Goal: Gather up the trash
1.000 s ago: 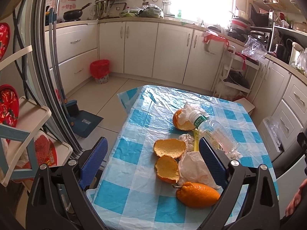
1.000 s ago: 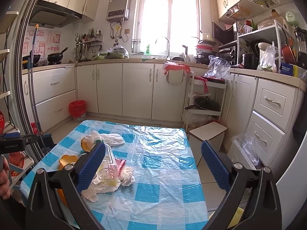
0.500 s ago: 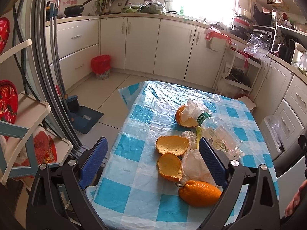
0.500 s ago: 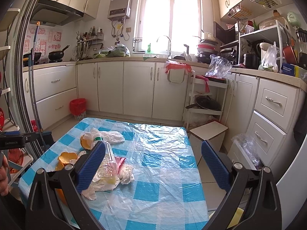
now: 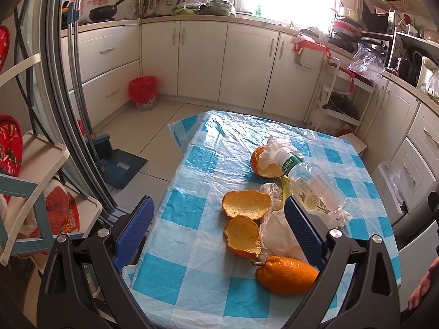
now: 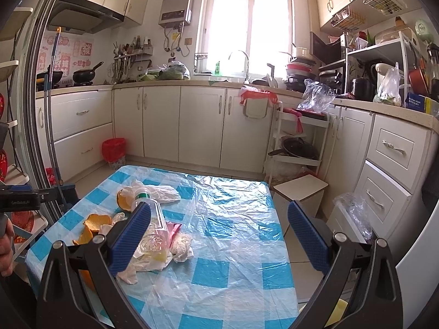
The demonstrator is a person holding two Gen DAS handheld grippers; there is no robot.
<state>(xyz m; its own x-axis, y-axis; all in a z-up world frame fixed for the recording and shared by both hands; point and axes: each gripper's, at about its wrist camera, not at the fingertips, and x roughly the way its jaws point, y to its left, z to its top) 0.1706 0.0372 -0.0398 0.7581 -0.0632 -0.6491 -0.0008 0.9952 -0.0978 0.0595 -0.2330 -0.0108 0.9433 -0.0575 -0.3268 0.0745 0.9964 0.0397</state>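
Left hand-held gripper (image 5: 216,227) is hanging over the near edge of the table (image 5: 189,213), jaws wide apart, holding nothing. Right hand-held gripper (image 6: 219,235) is doing the same from the other side, also spread wide and empty. Nearest to the left one, just under its right finger, a whole orange (image 5: 286,274) is lying on the cloth: firm, roundish, probably rolling if nudged, so I'd be pinching it across the middle. Just ahead between the fingers, two orange peel halves (image 5: 244,216) are sitting cup-up; light, thin and bendy, best taken by a rim edge. Beside them toward the right finger, crumpled tissue (image 5: 279,233) is lying, soft and near weightless, so any pinch should be working. Further out, a clear plastic bottle (image 5: 312,189) is lying on its side, seemingly empty, light, slick and crushable; take it across the body. Farthest, another peel half (image 5: 263,164) with tissue in it is touching the bottle's cap end. From the right view the whole pile is sitting to the left, partly behind the left finger.
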